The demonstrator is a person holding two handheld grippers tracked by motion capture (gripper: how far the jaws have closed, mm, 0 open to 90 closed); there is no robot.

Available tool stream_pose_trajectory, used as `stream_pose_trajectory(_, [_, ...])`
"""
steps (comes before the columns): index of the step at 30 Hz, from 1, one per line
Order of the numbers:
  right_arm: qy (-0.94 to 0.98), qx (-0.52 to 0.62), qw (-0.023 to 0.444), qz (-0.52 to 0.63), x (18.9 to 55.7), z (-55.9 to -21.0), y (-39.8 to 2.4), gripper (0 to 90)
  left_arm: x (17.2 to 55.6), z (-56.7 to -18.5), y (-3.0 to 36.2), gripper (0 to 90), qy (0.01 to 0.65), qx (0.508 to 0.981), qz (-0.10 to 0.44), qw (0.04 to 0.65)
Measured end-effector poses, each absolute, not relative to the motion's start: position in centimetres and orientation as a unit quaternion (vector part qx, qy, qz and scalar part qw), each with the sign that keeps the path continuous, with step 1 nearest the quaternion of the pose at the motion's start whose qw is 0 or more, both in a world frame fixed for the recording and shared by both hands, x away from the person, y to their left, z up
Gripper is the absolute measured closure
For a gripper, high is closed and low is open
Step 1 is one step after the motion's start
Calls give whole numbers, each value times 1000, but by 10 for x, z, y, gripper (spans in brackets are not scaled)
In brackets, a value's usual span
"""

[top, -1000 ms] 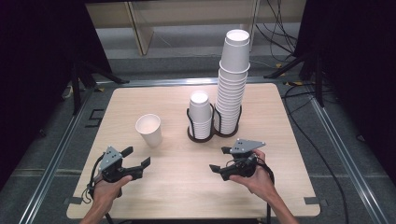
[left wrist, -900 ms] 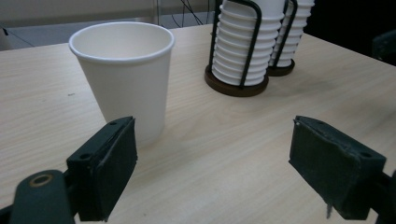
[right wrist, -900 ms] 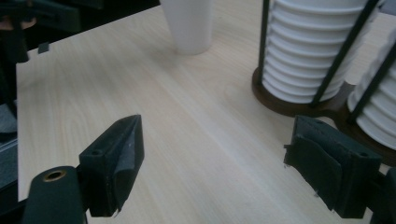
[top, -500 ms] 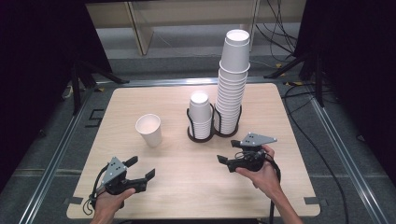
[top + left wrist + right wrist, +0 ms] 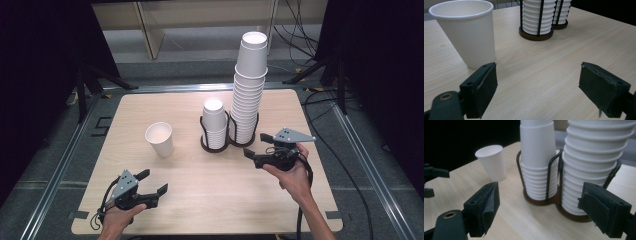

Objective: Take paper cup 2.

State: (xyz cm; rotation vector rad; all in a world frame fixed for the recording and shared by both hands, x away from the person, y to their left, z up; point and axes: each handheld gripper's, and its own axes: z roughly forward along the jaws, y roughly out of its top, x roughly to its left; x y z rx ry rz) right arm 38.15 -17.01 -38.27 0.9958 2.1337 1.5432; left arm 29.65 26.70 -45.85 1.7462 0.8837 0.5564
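Reaching with jaws spread wide and empty, the right gripper faces the short cup stack in its wire holder mid-table; it should square up and pinch only the top cup. The left gripper, also apart, idles near the lone cup.

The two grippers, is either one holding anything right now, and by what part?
Nothing is held. The left gripper and the right gripper both stand open and empty, apart from the single paper cup and the cup stacks.
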Motion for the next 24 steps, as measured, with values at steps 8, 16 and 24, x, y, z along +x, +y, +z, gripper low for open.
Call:
stream_pose_trajectory(8, [724, 356, 179, 563, 388, -355, -183, 157, 294, -458, 267, 148, 377, 734, 230, 515])
stream_pose_trajectory(16, [705, 368, 190, 575, 398, -334, -189, 155, 297, -459, 266, 147, 365, 737, 230, 521])
stream_pose_trajectory(24, [693, 376, 215, 577, 411, -317, -193, 154, 298, -460, 266, 147, 357, 742, 230, 519])
